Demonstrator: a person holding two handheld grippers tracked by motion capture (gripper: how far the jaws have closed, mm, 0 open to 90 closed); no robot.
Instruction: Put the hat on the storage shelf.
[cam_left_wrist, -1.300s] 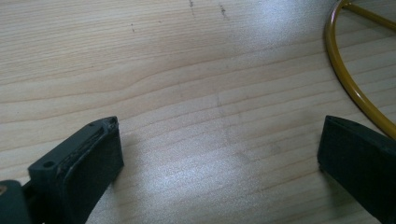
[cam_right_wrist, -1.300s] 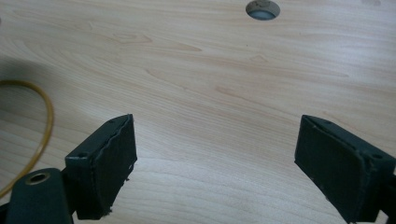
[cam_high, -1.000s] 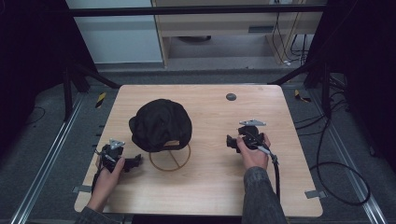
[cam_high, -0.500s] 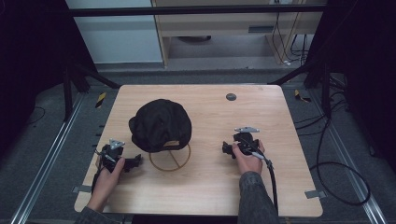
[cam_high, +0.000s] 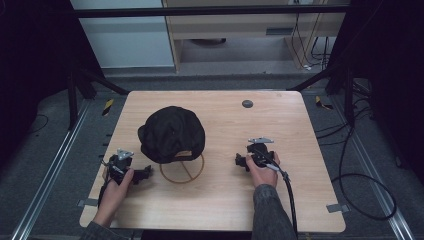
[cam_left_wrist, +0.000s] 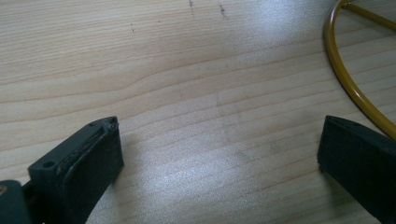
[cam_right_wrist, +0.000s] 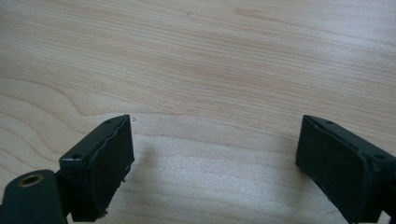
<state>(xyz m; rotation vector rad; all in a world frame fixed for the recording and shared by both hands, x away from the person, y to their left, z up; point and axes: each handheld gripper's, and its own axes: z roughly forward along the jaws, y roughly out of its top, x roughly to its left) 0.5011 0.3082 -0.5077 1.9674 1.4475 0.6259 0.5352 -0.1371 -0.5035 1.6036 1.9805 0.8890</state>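
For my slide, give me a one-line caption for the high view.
Two open hand-held grippers, left gripper and right gripper, flank a black cap resting on a yellow ring stand.

Black cap (cam_high: 171, 134) overlapping yellow ring (cam_high: 182, 169)

We look down on a pale wooden desk (cam_high: 300, 200) with rounded corners, its grain lit evenly from above. Grey carpeted floor (cam_high: 50, 140) surrounds it. Metal rails (cam_high: 50, 175) run along the floor at nine and three o'clock. At twelve o'clock stand a white cabinet panel (cam_high: 125, 40) and a light wooden shelf unit (cam_high: 240, 25), behind a dark horizontal bar (cam_high: 210, 9). Black cables (cam_high: 365, 195) loop on the floor at four o'clock. Both far sides fall into darkness.
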